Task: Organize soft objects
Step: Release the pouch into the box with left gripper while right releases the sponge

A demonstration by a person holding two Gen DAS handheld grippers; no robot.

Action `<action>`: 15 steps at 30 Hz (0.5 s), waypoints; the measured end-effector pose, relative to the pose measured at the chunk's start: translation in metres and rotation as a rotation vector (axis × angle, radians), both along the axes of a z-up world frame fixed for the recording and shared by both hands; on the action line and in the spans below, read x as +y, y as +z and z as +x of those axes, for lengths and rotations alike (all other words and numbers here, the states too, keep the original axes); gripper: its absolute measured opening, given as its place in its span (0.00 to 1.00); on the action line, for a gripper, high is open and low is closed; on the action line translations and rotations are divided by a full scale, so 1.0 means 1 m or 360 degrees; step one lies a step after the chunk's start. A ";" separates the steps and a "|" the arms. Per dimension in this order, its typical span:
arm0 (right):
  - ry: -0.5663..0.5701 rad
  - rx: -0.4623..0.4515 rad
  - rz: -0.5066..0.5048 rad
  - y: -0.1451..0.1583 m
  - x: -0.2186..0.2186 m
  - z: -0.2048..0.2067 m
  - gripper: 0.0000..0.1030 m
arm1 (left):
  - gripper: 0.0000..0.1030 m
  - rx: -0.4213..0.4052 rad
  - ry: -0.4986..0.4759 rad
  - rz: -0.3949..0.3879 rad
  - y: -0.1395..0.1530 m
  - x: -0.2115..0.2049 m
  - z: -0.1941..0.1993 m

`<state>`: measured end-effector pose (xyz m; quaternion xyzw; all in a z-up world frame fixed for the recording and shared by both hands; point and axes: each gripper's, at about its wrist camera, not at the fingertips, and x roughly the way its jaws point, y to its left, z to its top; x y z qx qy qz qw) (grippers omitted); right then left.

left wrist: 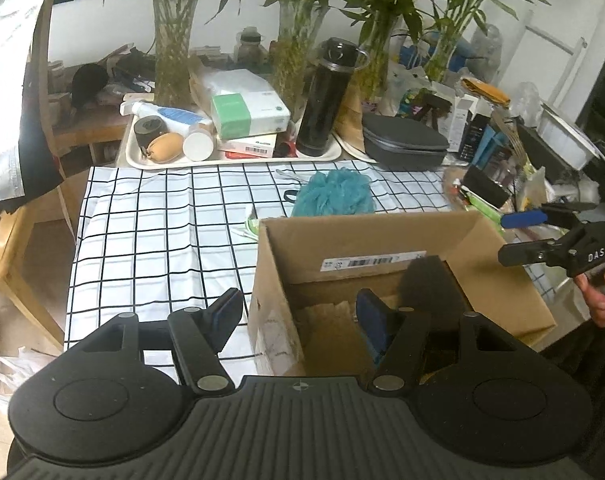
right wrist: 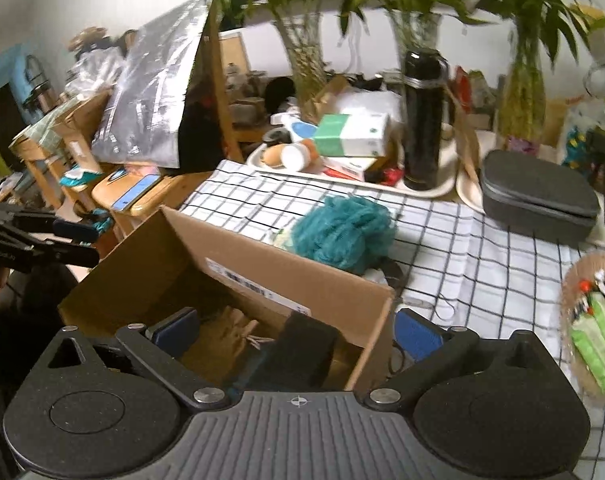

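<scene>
Jaws spread on both: left gripper straddles the cardboard box wall at lower centre, nothing pinched; right gripper likewise. Teal bath pouf on checked tabletop behind box, tray & black flask beyond.

dim indoor light, soft blur, strong fisheye bending at edges.

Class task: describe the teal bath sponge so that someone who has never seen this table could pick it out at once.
Find the black-and-white checked tablecloth with an open cardboard box on it. Just behind the box's far wall lies the bath sponge. It is the only fluffy, teal, ruffled mesh ball; its neighbours are hard-edged.
</scene>
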<state>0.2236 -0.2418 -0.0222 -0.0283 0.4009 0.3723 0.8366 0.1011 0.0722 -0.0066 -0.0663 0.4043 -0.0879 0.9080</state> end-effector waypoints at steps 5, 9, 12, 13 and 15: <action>-0.0135 0.0140 0.0033 -0.009 -0.010 0.015 1.00 | 0.60 0.0009 0.0011 -0.0030 -0.007 0.005 0.011; -0.0185 0.0190 0.0094 -0.011 -0.017 0.020 1.00 | 0.60 0.0003 0.0020 -0.0074 -0.013 0.010 0.020; -0.0221 0.0208 0.0133 -0.011 -0.020 0.023 1.00 | 0.60 -0.0006 0.0022 -0.0114 -0.015 0.014 0.027; -0.0236 0.0207 0.0140 -0.011 -0.021 0.024 1.00 | 0.60 -0.0010 0.0028 -0.0122 -0.016 0.015 0.029; -0.0271 0.0201 0.0150 -0.011 -0.023 0.027 1.00 | 0.60 -0.0022 0.0039 -0.0143 -0.016 0.018 0.034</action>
